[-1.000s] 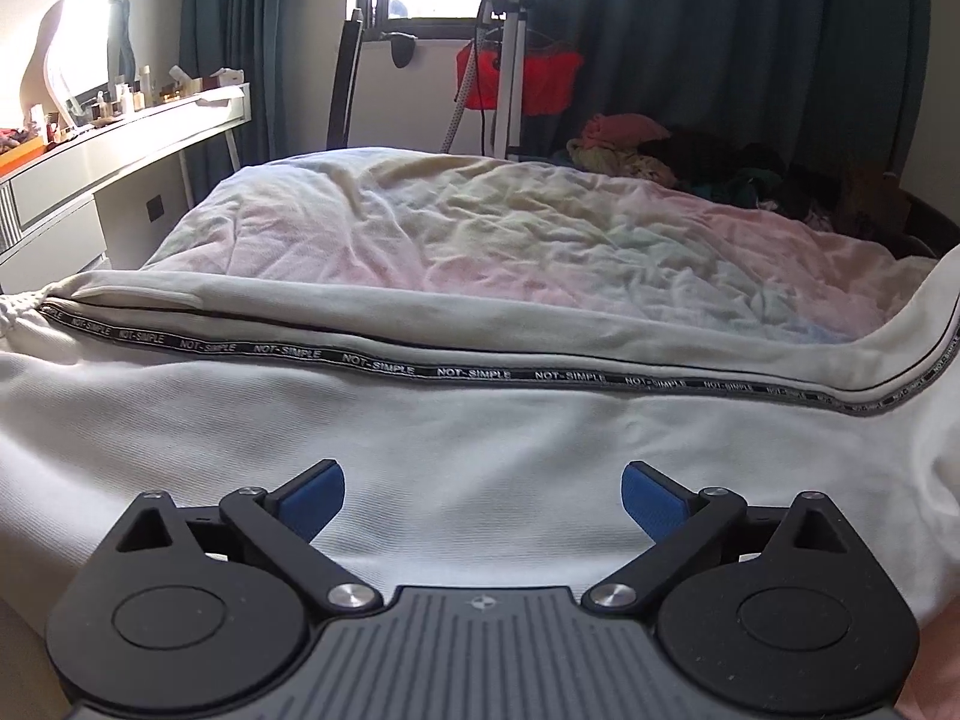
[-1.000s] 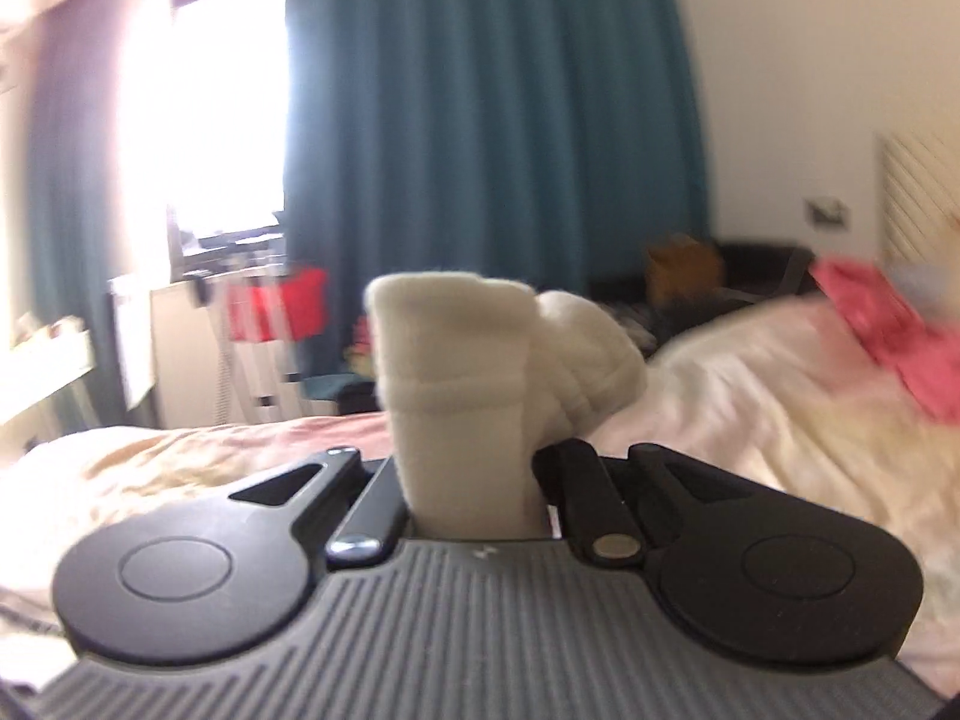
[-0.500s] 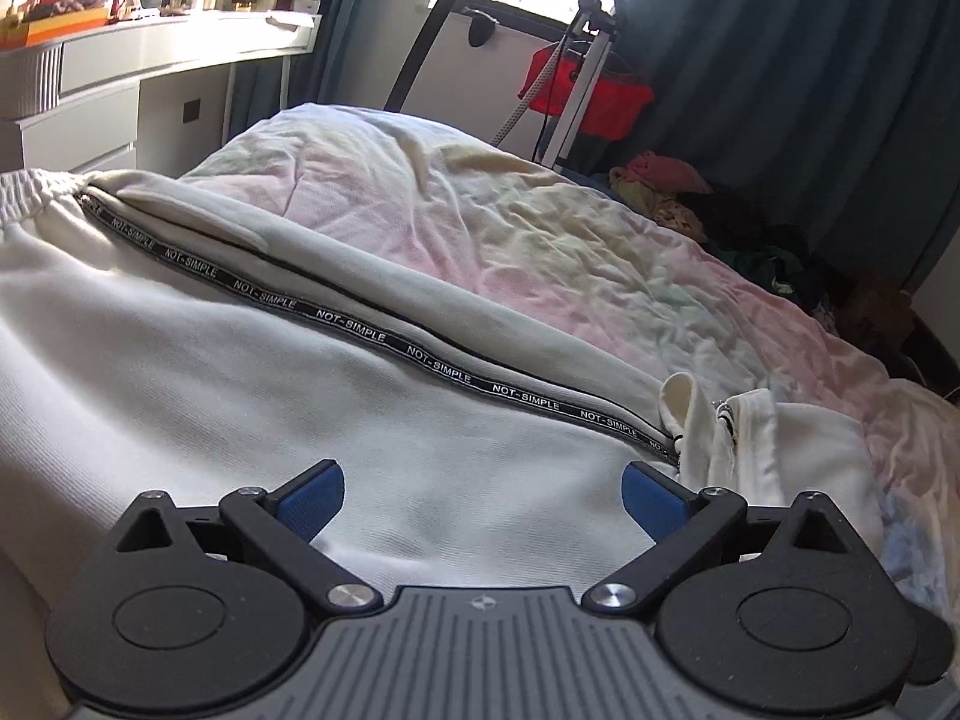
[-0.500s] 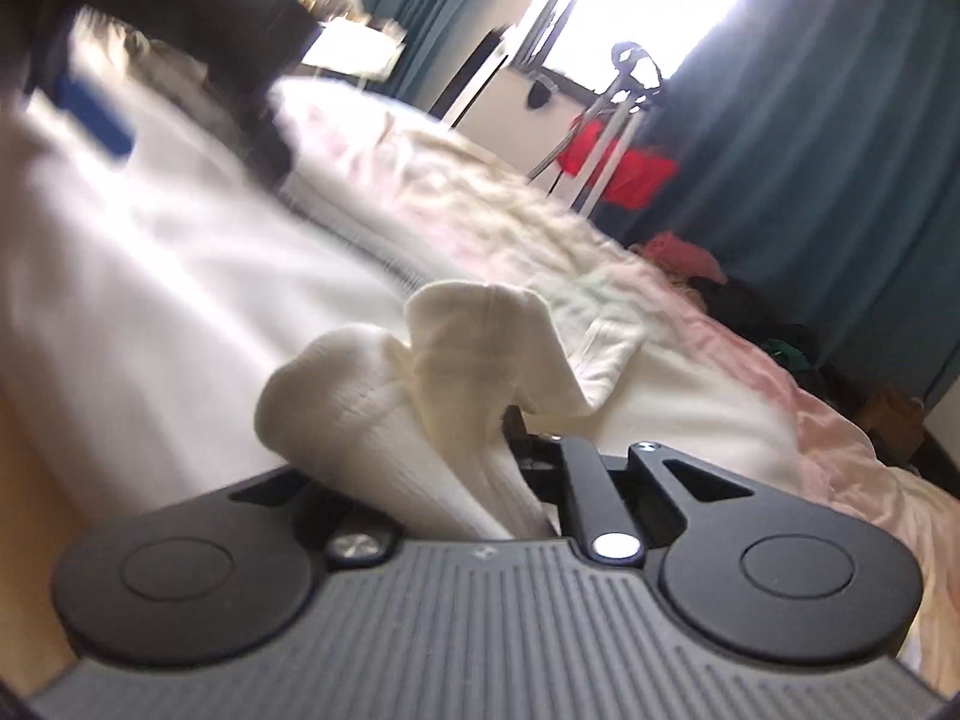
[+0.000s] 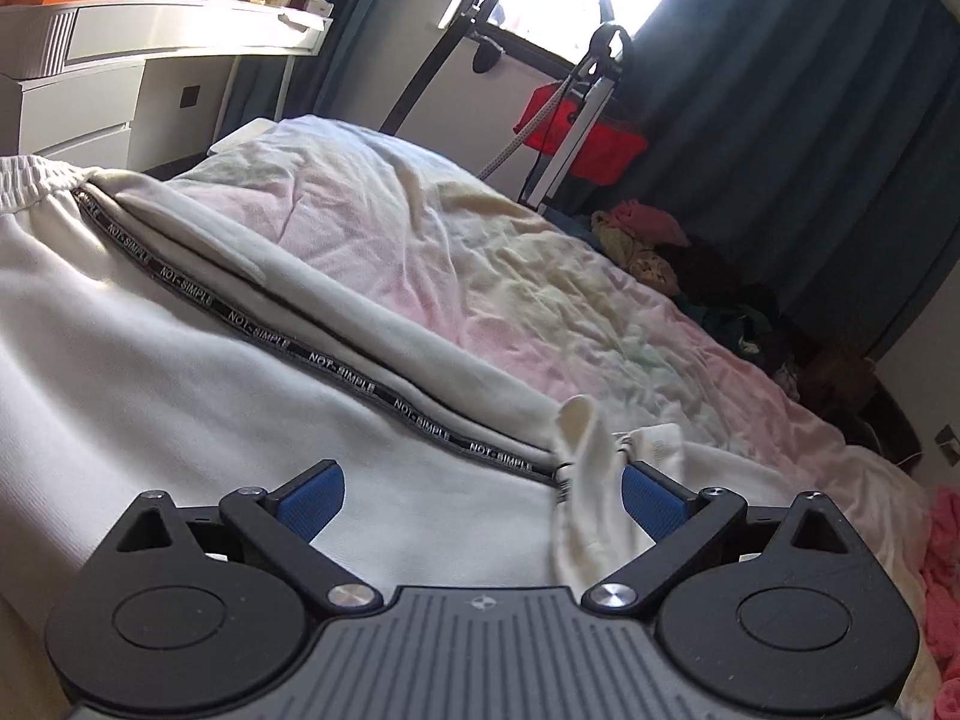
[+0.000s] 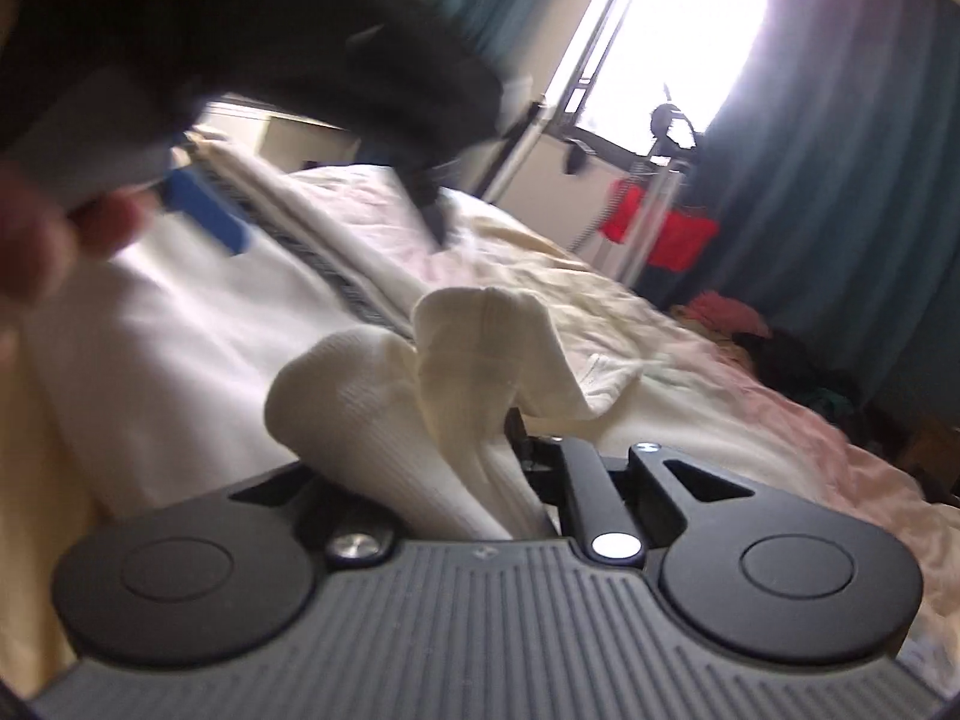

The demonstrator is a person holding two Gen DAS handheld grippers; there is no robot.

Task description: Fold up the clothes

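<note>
Cream trousers (image 5: 150,396) with a black "NOT-SIMPLE" side stripe (image 5: 336,366) lie spread across the bed (image 5: 480,240). My left gripper (image 5: 480,501) hovers just above them, open, with nothing pressed between its blue pads (image 5: 312,498). A bunched ribbed cuff (image 5: 585,468) of the trousers stands up beside its right pad. In the right wrist view my right gripper (image 6: 498,450) is shut on that cream cuff (image 6: 474,372), and the doubled cloth hides its fingertips. There the left gripper (image 6: 318,210) shows blurred at upper left, with a hand (image 6: 36,240) behind it.
A white dressing table (image 5: 150,30) with bottles stands to the left of the bed. A metal stand with a red bag (image 5: 582,126) and a heap of clothes (image 5: 642,234) lie beyond the bed, before dark teal curtains (image 5: 810,120). A pink garment (image 5: 942,570) lies at the right edge.
My right gripper has swung down from mid-air over the spread trousers, still holding the cuff. The left view has rolled and shifted, and the cuff now stands by its right pad.
</note>
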